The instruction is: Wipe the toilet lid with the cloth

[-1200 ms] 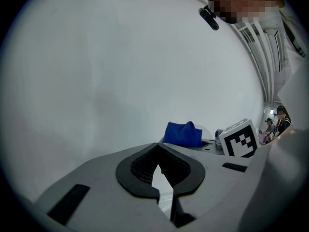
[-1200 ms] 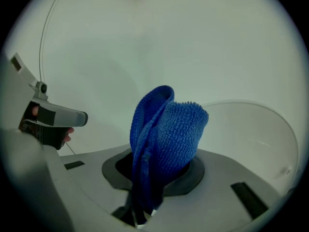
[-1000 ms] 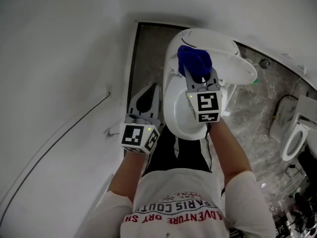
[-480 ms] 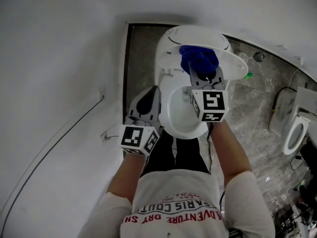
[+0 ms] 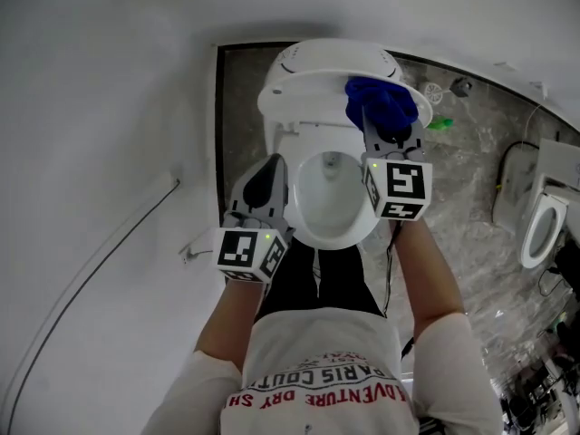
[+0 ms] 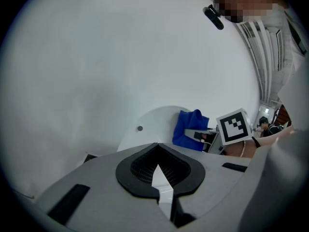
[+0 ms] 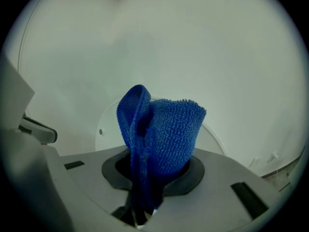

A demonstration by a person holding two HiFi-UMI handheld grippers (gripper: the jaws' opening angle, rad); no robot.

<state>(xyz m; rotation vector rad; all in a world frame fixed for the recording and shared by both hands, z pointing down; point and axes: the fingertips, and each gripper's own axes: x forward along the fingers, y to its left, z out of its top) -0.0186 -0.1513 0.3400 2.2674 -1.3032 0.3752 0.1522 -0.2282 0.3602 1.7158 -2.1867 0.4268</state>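
My right claw (image 5: 386, 132) is clamped on the blue cloth (image 5: 381, 103), which bunches up out of the jaws. The cloth sits at the right edge of the raised toilet lid (image 5: 313, 78); I cannot tell whether it presses on it. My left claw (image 5: 264, 181) has its jaws together with nothing between them, and hangs just beside the bowl's (image 5: 308, 208) left rim.

White wall (image 5: 109, 107) at left, thin dark cable (image 5: 100, 259) running slantwise down it. Grey marbled floor (image 5: 471, 207) at right. Small green object (image 5: 441, 123) lies on it; second white toilet (image 5: 536, 234) at far right edge.
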